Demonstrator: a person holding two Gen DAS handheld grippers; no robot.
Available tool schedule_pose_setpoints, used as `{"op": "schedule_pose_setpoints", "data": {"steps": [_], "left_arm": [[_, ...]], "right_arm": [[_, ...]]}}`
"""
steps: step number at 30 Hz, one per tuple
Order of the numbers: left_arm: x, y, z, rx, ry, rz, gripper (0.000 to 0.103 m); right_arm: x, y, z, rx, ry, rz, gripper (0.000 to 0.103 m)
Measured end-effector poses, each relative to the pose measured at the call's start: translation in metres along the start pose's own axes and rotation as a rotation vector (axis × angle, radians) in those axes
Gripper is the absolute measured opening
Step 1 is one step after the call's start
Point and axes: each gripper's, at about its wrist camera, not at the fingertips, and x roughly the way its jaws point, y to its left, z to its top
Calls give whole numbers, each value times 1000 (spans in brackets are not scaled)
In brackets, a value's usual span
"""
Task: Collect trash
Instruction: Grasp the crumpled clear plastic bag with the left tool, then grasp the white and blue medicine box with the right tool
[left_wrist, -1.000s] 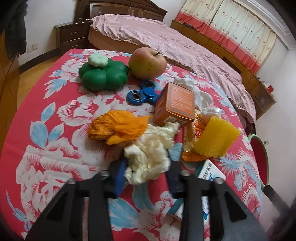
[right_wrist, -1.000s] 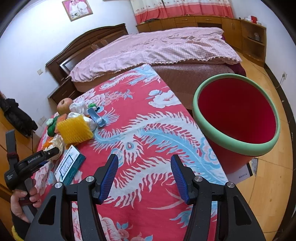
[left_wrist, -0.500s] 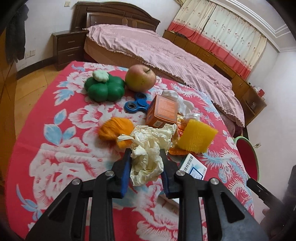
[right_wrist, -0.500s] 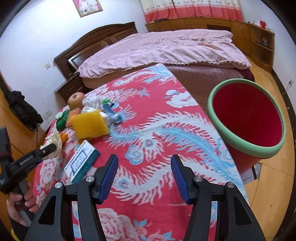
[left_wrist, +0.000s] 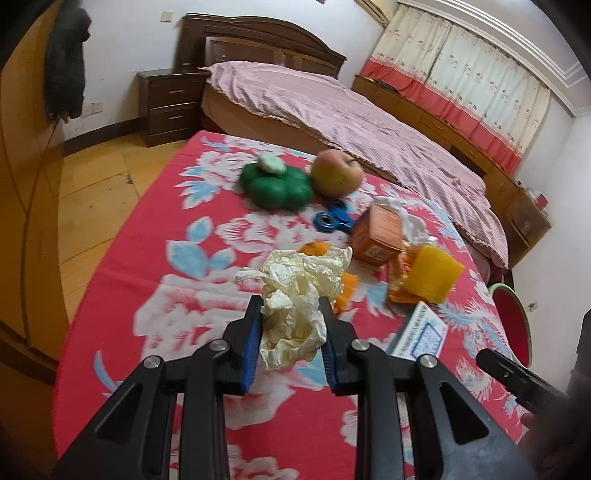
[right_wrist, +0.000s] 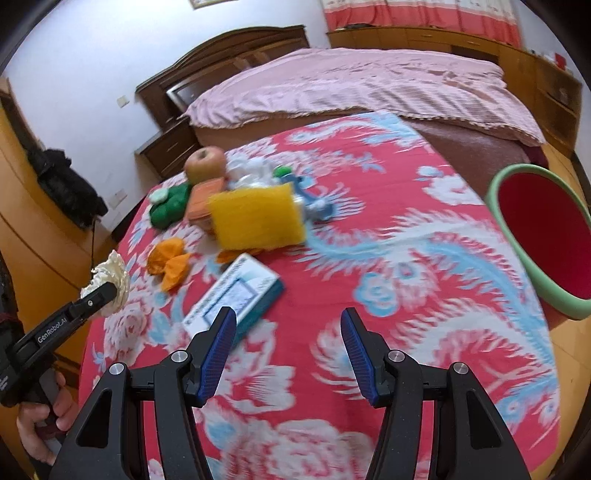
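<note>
Trash pickup is mid-way: left gripper (left_wrist: 290, 314) has its fingers clamped narrow on a crumpled cream wad of paper/plastic (left_wrist: 295, 295), pads pressing both sides. From the right-wrist view the wad looks clear of the red flowered worktop (right_wrist: 369, 302), off its left edge. Fingers were just closing w/ the wad between them; grip looks settled now. Right gripper (right_wrist: 288, 343) has fingers about half wide, nothing between them, hovering over the cloth near a white-and-teal box (right_wrist: 236, 291). Other bits on the worktop: orange crumpled scrap (right_wrist: 170, 258), yellow ribbed pad (right_wrist: 258, 218), orange carton (left_wrist: 380, 236), plus an apple (left_wrist: 337, 171), green toy (left_wrist: 275, 184) and blue spinner (left_wrist: 332, 219), which prob. aren't trash. Bin (right_wrist: 543, 236), red inside w/ green rim, sits off the far right edge of the worktop, well apart from the held wad. Step in hand, as I read it: carry the wad to the bin. Next move calls for a long sweep across the worktop, keeping the squeeze on since the wad is light and springy, passing above the clutter, then letting go only once over the bin mouth. Right side could take the box or orange scrap meanwhile.
</note>
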Motion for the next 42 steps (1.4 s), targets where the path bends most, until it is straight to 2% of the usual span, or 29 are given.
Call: {"op": "schedule_pose_setpoints", "data": {"steps": [7, 10, 16, 18, 21, 25, 33, 39, 42], "left_arm": [[0, 28, -6, -48, 3, 23, 29], [1, 36, -8, -72, 9, 23, 29], [0, 48, -10, -92, 1, 25, 29], [1, 51, -11, -99, 4, 21, 29], [3, 55, -13, -110, 9, 17, 29], [5, 56, -14, -118, 14, 9, 29], [2, 57, -16, -121, 8, 2, 29], [2, 57, -16, -120, 8, 1, 29], [2, 57, -16, -119, 8, 1, 29]], "right_arm": [[26, 32, -4, -49, 49, -9, 61], [39, 40, -3, -39, 54, -32, 77], [57, 45, -2, -10, 57, -110, 78], [60, 46, -2, 6, 43, -122, 81], [61, 49, -1, 3, 26, -142, 81], [64, 54, 0, 4, 34, -127, 81], [72, 71, -5, -93, 28, -169, 81], [70, 70, -8, -114, 22, -175, 81], [68, 67, -10, -118, 17, -177, 76]]}}
